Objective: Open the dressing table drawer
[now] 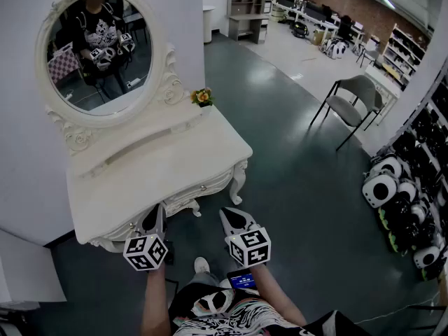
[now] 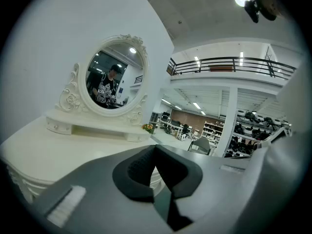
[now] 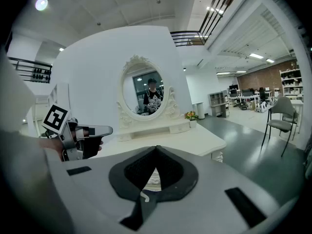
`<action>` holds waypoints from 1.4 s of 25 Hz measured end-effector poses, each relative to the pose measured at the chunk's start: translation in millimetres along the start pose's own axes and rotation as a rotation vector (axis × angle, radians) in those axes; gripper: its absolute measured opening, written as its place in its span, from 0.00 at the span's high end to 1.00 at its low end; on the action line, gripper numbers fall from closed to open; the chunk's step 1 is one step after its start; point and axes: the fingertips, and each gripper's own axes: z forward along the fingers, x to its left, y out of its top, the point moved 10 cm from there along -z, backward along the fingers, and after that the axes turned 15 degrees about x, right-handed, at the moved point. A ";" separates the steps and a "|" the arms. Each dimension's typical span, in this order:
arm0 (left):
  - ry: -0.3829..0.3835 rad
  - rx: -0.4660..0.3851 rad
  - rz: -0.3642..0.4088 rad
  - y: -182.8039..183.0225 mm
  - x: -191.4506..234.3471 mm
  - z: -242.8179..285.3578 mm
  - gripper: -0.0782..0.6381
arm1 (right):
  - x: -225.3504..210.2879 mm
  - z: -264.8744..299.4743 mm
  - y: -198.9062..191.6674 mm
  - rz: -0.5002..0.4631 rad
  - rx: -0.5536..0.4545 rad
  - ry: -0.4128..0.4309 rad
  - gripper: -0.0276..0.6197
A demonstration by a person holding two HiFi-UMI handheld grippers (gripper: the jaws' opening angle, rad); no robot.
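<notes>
Patterned shirt front of the person (image 1: 224, 312) filled the bottom edge of the head view, with both arms reaching forward from it. Beyond stood the white dressing table (image 1: 161, 163) against the wall, its top bare, and the oval mirror (image 1: 98, 47) in a carved frame at the back. Its drawer (image 1: 210, 185) sat in the carved front apron just under the top and looked fully shut, flush with the trim. Left gripper (image 1: 158, 211) hung at the near front edge of the table and right gripper (image 1: 227, 215) just beside it over the floor, neither touching the furniture. Both had their jaws pressed together with nothing between them, confirmed in each gripper view. A small knob (image 1: 203, 187) showed on the drawer front. Judgement: approach step only. To do it well, spread one gripper's jaws first, come in level on the knob, close firmly, then draw straight out toward the body without twisting.
</notes>
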 end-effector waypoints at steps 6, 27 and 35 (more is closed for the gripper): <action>0.020 0.018 0.039 -9.3 -3.6 -4.4 0.89 | 6.0 -1.3 -5.8 -0.016 -0.008 -0.022 0.95; -0.031 0.022 0.014 70.0 83.5 164.4 0.71 | -73.0 170.9 87.7 0.028 0.100 -0.088 0.74; -0.091 0.080 -0.001 105.2 144.3 274.8 0.70 | -107.0 276.4 147.9 -0.003 0.136 -0.144 0.74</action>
